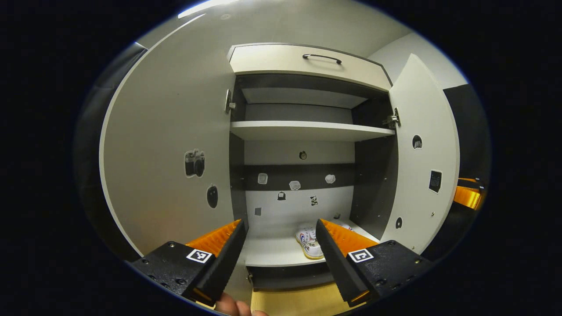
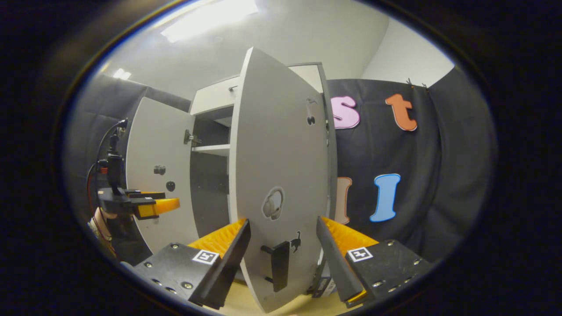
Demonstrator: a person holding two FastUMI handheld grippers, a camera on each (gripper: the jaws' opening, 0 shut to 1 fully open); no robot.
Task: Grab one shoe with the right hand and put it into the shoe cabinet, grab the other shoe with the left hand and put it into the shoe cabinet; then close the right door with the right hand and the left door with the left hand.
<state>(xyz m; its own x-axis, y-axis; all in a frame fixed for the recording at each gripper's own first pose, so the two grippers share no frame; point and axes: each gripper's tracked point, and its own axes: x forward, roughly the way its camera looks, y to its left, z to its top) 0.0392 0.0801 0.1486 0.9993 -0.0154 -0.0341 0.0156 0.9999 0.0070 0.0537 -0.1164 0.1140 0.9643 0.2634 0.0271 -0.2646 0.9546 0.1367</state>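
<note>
My left hand-held gripper (image 1: pixel 279 239) hangs wide open, holding nothing, facing the shoe cabinet (image 1: pixel 307 66); the white shoes (image 1: pixel 309 242) sit on its bottom shelf (image 1: pixel 272 252). My right hand-held gripper (image 2: pixel 283 239) is spread wide around the right door (image 2: pixel 276 175), beside its handle (image 2: pixel 277 264); both doors stand open

White shoes (image 1: pixel 309 242) resting on shoe cabinet (image 1: pixel 307 131) bottom shelf; left door (image 1: pixel 171 166) and right door (image 2: pixel 281 184) standing open
</note>
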